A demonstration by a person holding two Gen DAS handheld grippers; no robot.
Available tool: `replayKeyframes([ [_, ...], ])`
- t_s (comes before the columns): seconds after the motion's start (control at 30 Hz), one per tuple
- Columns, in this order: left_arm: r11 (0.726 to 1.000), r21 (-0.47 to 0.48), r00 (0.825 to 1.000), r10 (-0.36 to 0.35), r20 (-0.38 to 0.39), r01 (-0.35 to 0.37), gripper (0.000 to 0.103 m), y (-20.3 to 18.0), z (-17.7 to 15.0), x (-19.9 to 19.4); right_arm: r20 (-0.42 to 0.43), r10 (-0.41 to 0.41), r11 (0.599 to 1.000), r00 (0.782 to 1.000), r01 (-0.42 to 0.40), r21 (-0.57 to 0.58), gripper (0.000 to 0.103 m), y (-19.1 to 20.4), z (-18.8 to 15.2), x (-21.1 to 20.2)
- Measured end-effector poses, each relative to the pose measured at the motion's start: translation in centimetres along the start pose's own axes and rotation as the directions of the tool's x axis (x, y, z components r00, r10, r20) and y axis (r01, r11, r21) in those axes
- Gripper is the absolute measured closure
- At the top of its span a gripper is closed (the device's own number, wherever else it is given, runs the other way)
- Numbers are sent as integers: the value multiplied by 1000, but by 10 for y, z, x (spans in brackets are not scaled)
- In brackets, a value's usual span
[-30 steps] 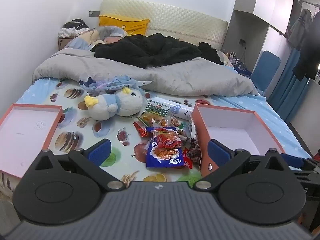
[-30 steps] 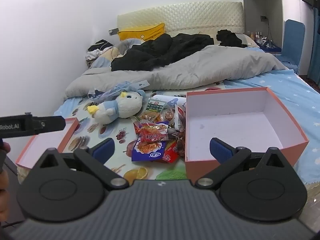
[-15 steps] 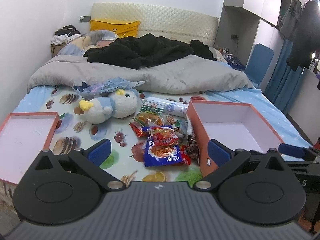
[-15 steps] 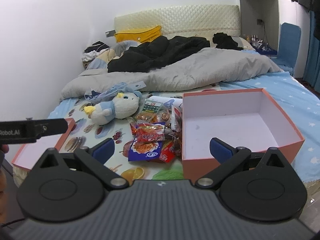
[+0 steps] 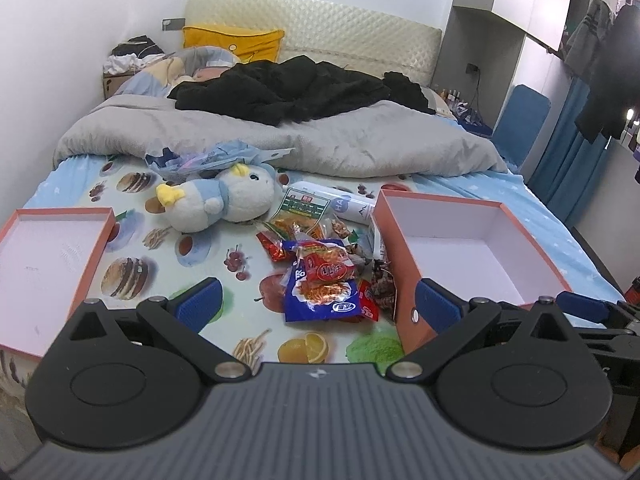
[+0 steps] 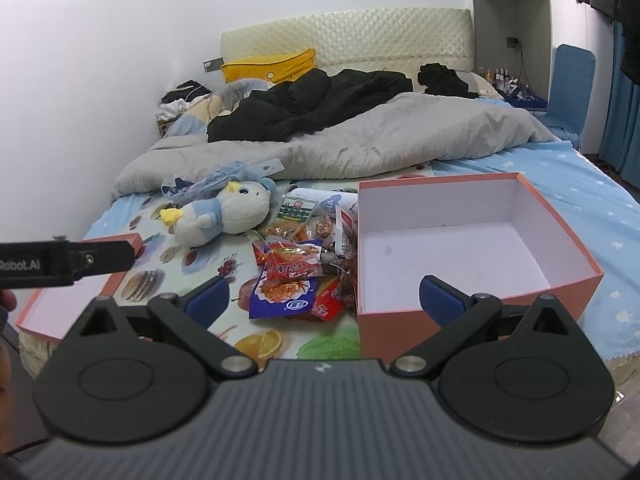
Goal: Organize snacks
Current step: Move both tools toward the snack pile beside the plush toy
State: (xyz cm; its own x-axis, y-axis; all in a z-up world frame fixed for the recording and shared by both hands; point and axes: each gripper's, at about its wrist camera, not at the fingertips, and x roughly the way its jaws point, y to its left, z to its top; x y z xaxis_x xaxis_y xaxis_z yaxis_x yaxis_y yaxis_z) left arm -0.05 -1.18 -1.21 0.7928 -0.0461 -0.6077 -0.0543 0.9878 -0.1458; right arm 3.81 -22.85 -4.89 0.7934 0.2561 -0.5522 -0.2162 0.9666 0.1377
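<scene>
While both pairs of tongs are held above the foot of the bed (image 5: 520, 208), neither is closed on anything: the left tongs (image 5: 316, 306) are spread wide with their blue pads well apart, and the right tongs (image 6: 322, 300) are likewise spread wide and empty. A heap of snack packets (image 5: 320, 264) is seen on the fruit-printed sheet (image 5: 132, 280), just beside the left wall of an open pink box (image 5: 464, 248), some packets touching that wall. On top of the heap a red packet (image 5: 330, 268) is laid over a blue packet (image 5: 320, 300); a green-labelled packet (image 5: 300, 212) lies at the far side, next to a white tube (image 5: 344, 204). A plush penguin (image 5: 224, 204) is found lying on its side to the left of the heap, with crumpled blue wrapping (image 5: 212, 158) behind it. The pink box lid (image 5: 52, 264) is placed upturned at the left edge of the bed, well apart from the snacks. A grey duvet (image 5: 320, 140) and black clothing (image 5: 288, 92) are bunched toward the headboard (image 5: 340, 36), beside a yellow pillow (image 5: 236, 42). In the right wrist view the left device is seen as a black bar over the lid.
</scene>
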Motion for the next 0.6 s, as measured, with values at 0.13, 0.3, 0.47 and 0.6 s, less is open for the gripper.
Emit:
replayKeyframes([
  [0.13,1000,-14,1000,-3,-9,2,0,3,-1,3,2,-1,1000,1000,1,21,0,-2,-2,-1],
  [0.3,1000,-22,1000,-9,-20,8,0,2,-2,5,-3,1,999,1000,0,43,0,-3,-2,-1],
  [0.47,1000,-22,1000,-11,-20,11,0,1,-2,6,-25,10,1000,1000,-10,22,0,1,-6,2],
  [0.6,1000,-20,1000,-8,-25,8,0,1,-1,7,-29,35,999,999,-34,32,0,-1,-8,2],
])
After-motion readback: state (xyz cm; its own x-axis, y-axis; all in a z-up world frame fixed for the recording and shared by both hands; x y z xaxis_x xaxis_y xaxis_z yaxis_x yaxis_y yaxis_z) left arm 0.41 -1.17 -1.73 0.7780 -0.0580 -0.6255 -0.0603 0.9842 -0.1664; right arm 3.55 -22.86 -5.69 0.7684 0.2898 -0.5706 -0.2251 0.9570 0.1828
